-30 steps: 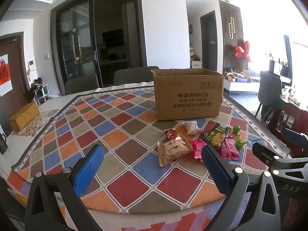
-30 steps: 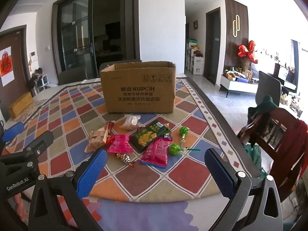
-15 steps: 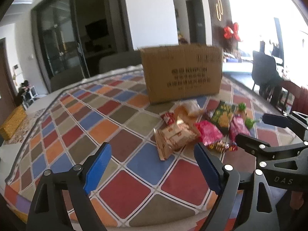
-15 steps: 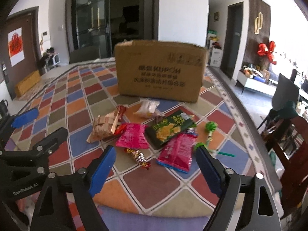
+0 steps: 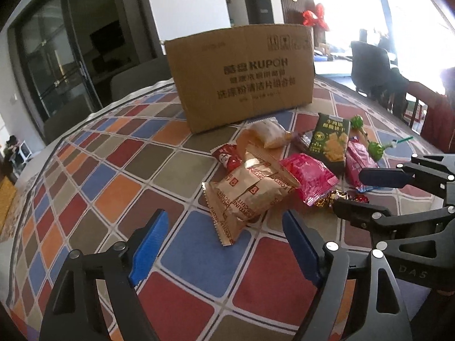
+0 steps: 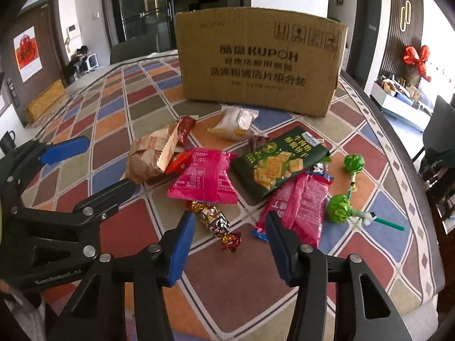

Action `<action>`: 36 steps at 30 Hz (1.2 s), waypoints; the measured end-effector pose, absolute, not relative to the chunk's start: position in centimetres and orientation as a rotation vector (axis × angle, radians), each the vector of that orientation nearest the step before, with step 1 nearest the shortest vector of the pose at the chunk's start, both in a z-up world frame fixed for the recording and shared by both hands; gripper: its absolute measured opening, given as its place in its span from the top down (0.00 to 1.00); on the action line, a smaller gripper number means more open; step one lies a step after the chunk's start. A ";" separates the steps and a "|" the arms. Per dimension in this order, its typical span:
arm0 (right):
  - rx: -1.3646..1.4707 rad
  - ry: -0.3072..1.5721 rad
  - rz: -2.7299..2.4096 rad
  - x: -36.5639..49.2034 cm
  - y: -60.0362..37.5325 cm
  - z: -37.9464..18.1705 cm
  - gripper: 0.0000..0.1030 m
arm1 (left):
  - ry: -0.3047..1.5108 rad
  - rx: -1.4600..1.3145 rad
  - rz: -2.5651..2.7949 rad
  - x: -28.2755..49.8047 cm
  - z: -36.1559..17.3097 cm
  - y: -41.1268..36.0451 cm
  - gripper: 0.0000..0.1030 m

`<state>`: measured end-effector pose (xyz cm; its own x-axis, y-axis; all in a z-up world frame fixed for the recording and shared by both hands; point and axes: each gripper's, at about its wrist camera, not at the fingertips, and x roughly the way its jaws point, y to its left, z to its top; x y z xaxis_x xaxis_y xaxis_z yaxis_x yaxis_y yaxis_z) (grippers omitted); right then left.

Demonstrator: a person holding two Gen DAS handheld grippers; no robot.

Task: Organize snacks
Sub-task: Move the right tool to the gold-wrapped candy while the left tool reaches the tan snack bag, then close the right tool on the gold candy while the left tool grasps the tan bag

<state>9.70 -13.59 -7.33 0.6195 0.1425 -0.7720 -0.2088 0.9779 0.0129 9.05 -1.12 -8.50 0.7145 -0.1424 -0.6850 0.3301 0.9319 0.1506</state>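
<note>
Foil-wrapped candy point(image 6: 217, 223) lies crinkled, gold, silver and red, twisted ends.

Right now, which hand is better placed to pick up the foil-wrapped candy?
The right. The right gripper is open with the candy lying almost between its fingertips. The left gripper, also open, faces the gold biscuit bag instead.

From my left wrist, the cardboard box point(image 5: 241, 76) hides its own inside, my right claw point(image 5: 369, 190) covers part of a pink packet point(image 5: 357, 162), and the red packet point(image 5: 227, 156) beneath the biscuit bag point(image 5: 250, 193) is perhaps half buried.
</note>
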 end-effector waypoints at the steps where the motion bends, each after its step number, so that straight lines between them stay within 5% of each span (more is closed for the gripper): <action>1: -0.085 0.883 0.209 9.7 -13.5 -7.5 0.53 | 0.731 0.279 -0.270 9.2 -8.6 -1.2 0.20; 12: -0.124 0.889 0.236 10.2 -12.7 -8.2 0.68 | 0.742 0.313 -0.314 11.2 -9.7 -2.7 0.27; 20: -0.089 0.896 0.245 10.3 -13.1 -8.2 0.74 | 0.755 0.285 -0.352 11.3 -9.6 -2.8 0.54; 24: -0.059 0.901 0.248 10.3 -13.4 -8.2 0.82 | 0.774 0.232 -0.349 11.1 -9.4 -2.3 0.56; 36: -0.025 0.854 0.244 9.0 -14.0 -6.4 0.83 | 0.759 0.142 -0.306 8.9 -7.5 -1.4 0.56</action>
